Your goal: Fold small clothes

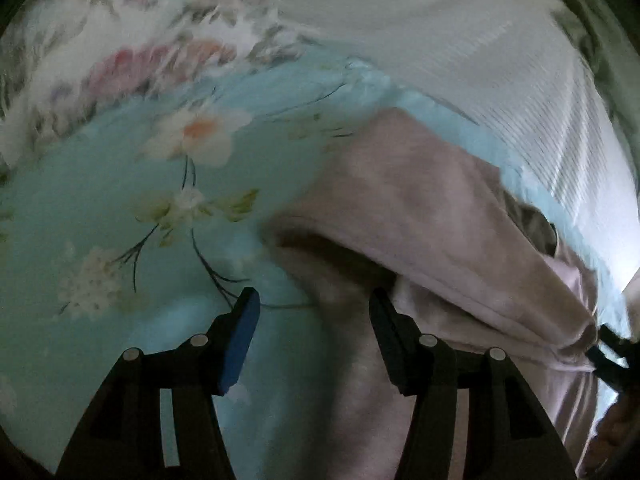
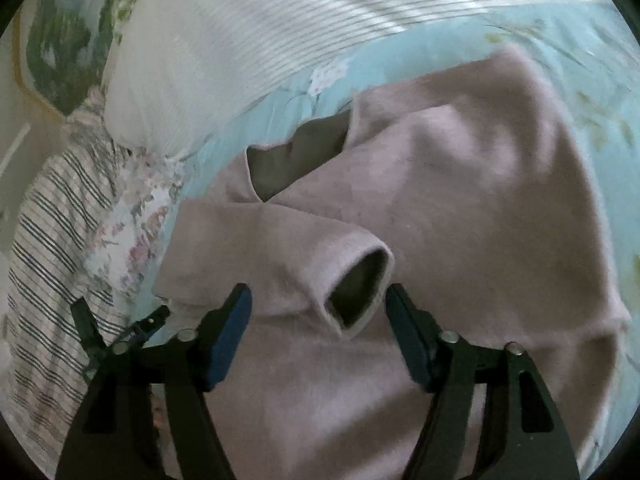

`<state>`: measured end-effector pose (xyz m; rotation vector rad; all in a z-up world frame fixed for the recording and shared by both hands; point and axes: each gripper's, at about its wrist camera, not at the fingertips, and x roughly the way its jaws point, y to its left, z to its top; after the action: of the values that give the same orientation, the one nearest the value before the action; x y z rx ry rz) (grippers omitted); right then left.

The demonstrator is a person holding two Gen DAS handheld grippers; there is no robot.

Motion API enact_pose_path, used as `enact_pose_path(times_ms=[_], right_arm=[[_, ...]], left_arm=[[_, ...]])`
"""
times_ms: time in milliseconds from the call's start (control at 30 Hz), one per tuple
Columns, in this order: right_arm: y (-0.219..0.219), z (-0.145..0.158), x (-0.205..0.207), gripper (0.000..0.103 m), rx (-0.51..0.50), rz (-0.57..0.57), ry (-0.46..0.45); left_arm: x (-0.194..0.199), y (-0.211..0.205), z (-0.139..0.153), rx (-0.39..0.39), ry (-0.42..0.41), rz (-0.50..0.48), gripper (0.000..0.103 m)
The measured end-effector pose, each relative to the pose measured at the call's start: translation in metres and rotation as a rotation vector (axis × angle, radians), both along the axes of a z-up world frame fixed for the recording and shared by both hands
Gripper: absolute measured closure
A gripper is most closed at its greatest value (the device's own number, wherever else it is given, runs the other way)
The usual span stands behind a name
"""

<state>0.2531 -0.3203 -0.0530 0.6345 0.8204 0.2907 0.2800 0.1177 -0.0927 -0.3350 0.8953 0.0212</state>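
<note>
While both tongs gape, pink sweater (image 2: 460,200) lies on bedsheet (image 1: 100,200)

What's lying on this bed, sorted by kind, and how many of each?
Pink sweaters: 1
White ribbed pillows: 1
Striped cloths: 1
Light blue floral bedsheets: 1
Handheld grippers: 2, left gripper and right gripper
Total: 6

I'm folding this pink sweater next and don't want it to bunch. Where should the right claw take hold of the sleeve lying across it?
Probably at the sleeve's open cuff, the part nearest the right claw. The cuff stands open on the pink sweater, giving a free edge. Come from the near side, one finger inside the opening and one outside it, so only one layer of the rim is pinched.
</note>
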Motion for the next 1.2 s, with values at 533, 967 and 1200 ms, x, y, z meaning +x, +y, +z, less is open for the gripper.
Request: enact_pose_path(times_ms=[533, 967, 1200], right_arm=[[-0.087, 0.033, -0.04, 0.1, -0.141, -0.21, -0.095], [-0.091, 0.001, -0.066, 0.078, -0.265, -0.262, 0.077], [-0.036, 0.073, -0.072, 0.026, -0.199, -0.132, -0.155]], left_arm=[[0.008, -0.035, 0.0, 0.246, -0.036, -0.019, 0.06], [0.0, -0.026, -0.007, 0.214, -0.029, -0.006, 0.057], [-0.009, -0.029, -0.007, 0.228, -0.071, 0.033, 0.052]])
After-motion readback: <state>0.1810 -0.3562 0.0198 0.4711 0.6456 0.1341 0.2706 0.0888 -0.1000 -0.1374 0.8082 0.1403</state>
